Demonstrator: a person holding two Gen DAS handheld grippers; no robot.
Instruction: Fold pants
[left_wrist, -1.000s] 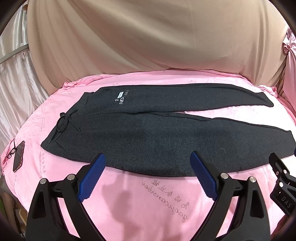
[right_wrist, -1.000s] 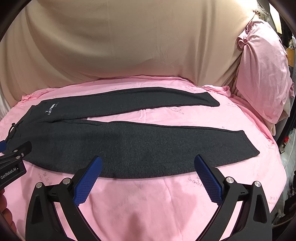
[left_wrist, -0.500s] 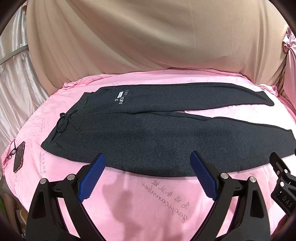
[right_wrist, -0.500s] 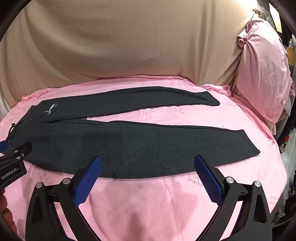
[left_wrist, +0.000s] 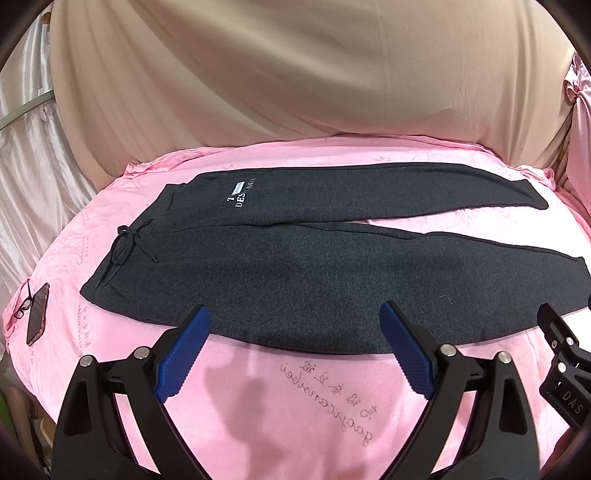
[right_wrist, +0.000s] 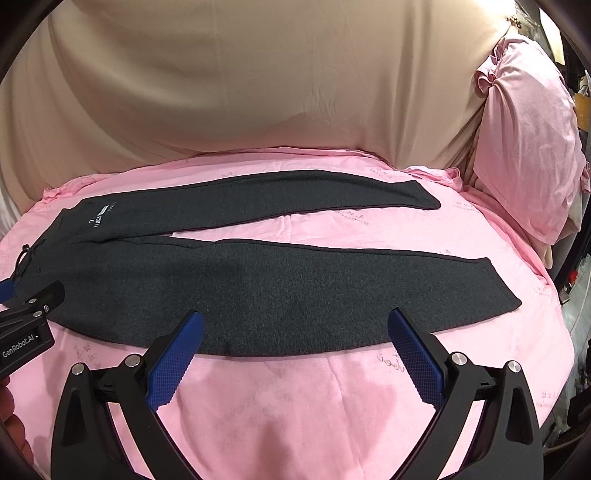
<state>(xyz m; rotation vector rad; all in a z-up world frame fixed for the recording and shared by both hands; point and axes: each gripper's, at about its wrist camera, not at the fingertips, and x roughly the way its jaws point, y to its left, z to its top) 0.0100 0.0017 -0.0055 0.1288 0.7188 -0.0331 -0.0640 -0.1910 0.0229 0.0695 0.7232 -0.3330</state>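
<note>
The pants (left_wrist: 295, 258) lie spread flat on the pink sheet (left_wrist: 303, 398) of the bed, waistband to the left with its drawstring (left_wrist: 127, 245) loose on the cloth, both legs running out to the right and parted by a thin wedge of sheet. Compared with a second ago I see almost no change: the pants sit in the same place and shape, and the view has barely shifted. My left gripper (left_wrist: 295, 349) hangs over the near edge of the sheet with its blue pads wide apart, holding nothing, its tips just short of the near leg's lower edge. My right gripper (right_wrist: 295, 350) is spread just as wide and empty, at the same near edge further along the leg toward the cuff (right_wrist: 498, 288). A phone (left_wrist: 37, 319) and a pair of glasses (left_wrist: 23, 308) rest at the far left edge of the bed, well apart from the pants. A pink pillow (right_wrist: 528, 155) stands at the right, against the beige drape (right_wrist: 258, 74).
</note>
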